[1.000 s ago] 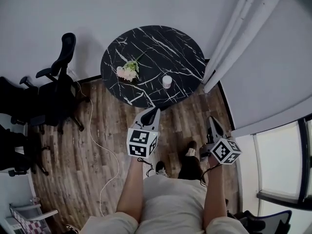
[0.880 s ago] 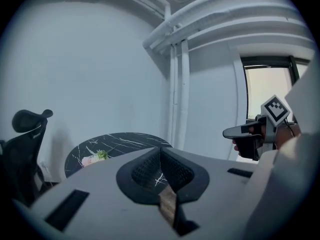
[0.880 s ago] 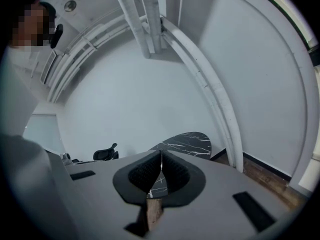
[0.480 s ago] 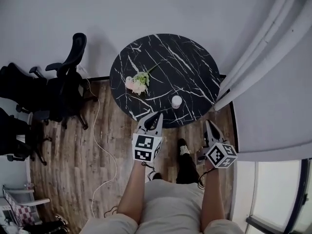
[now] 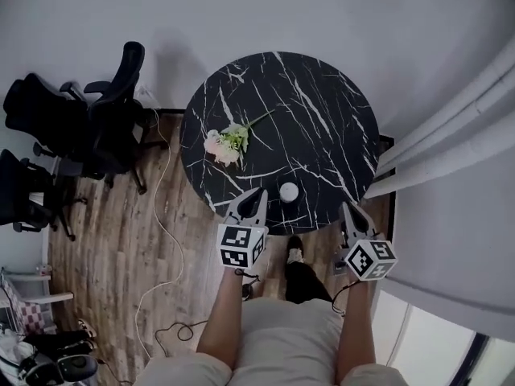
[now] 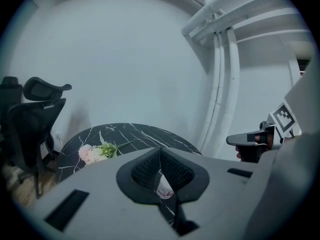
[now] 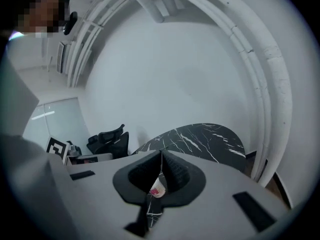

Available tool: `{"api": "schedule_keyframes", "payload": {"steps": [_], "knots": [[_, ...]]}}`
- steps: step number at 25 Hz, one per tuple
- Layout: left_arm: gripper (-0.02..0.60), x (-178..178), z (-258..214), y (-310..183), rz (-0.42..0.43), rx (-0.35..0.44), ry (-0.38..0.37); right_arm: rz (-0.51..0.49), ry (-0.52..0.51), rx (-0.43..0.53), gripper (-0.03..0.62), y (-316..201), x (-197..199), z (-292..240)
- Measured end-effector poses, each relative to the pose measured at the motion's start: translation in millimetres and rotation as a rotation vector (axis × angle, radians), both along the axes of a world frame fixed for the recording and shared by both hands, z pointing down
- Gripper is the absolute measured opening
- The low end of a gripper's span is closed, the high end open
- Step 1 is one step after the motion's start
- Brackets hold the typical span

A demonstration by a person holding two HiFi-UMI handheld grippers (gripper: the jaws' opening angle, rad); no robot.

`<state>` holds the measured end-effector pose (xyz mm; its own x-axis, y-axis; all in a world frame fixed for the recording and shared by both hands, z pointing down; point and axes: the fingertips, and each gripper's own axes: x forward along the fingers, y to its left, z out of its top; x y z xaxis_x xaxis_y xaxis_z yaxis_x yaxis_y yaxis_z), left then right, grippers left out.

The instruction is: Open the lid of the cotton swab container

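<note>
The round black marble worktop (image 5: 322,111) sits larger and nearer in the head view than a second ago. The person has walked up to it across the wood floor (image 5: 121,240), and its near edge now lies just ahead of both hands. Office chairs (image 5: 80,135) stand off to the left, well apart from the work. The left tongs (image 5: 257,193) and right tongs (image 5: 348,207) are both clenched with nothing between their jaws, and their tips reach about to the worktop's near rim. A bunch of flowers (image 5: 225,143) lies toward the left side of the worktop. The small white container (image 5: 289,192) stands upright near the front edge, between the two tongs and closer to the left pair. Each gripper view sights it just past its shut jaws. It looks still closed, though it is too small to be sure. The approach seems nearly done; next, the tongs will likely have to open to take it.
</note>
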<state>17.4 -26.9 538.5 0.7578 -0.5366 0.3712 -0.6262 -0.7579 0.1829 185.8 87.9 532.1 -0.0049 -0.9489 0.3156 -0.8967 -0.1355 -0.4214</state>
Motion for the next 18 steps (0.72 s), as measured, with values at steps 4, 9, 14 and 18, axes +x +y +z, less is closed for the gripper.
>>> {"api": "schedule_keyframes", "payload": {"steps": [4, 9, 14, 18], "knots": [[0.021, 23, 14, -13, -0.054, -0.06, 0.004, -0.208, 0.093, -0.062, 0.035, -34, 0, 13], [0.021, 36, 46, -17, -0.101, -0.105, -0.059, -0.381, 0.174, -0.139, 0.035, -71, -10, 45], [0.021, 30, 74, -12, -0.138, -0.144, -0.129, -0.429, 0.253, -0.185, 0.037, -100, -20, 74], [0.021, 22, 83, -17, -0.177, -0.154, -0.159, -0.434, 0.214, -0.197, 0.217, -119, -36, 95]]}}
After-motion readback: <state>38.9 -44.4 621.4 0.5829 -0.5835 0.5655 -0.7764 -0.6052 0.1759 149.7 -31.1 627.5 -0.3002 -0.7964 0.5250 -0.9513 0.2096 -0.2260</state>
